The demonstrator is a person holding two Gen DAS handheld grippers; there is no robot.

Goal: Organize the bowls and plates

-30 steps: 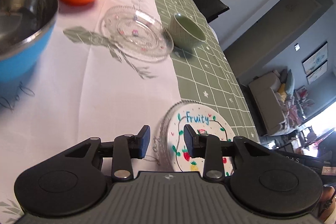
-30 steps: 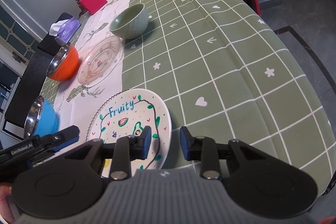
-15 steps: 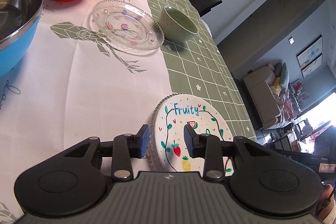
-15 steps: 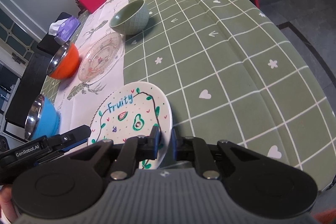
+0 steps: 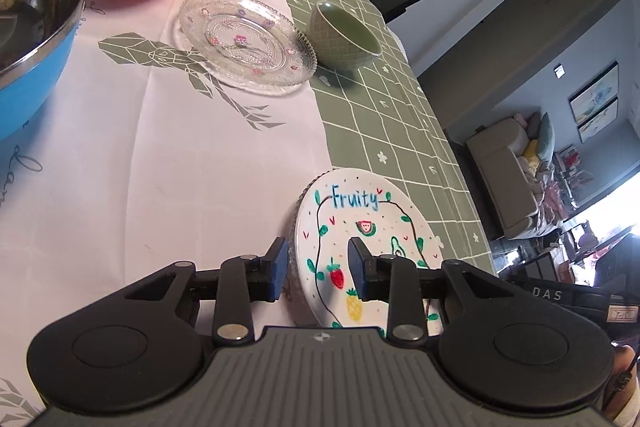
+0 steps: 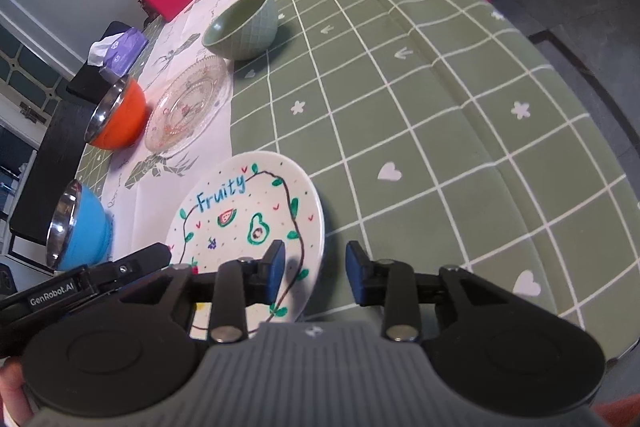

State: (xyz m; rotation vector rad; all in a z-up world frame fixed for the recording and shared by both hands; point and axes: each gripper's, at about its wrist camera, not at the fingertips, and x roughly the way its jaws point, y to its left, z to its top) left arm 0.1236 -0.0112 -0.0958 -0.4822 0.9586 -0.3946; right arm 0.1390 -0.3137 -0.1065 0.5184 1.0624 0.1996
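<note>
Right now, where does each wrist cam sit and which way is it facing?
Left wrist: on the left gripper, looking along the table toward a living room; open jaws straddle the white "Fruity" plate.
Right wrist: on the right gripper, looking toward the bottle end; open jaws, a hand lower left.
Shared: Fruity plate, clear glass plate, ribbed green bowl.

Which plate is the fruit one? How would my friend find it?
Look at the long table with the green checked cloth. At its near end, between the two grippers, lies the white plate. Unlike the clear glass plate farther along, it says "Fruity" in blue and has painted fruits.
</note>
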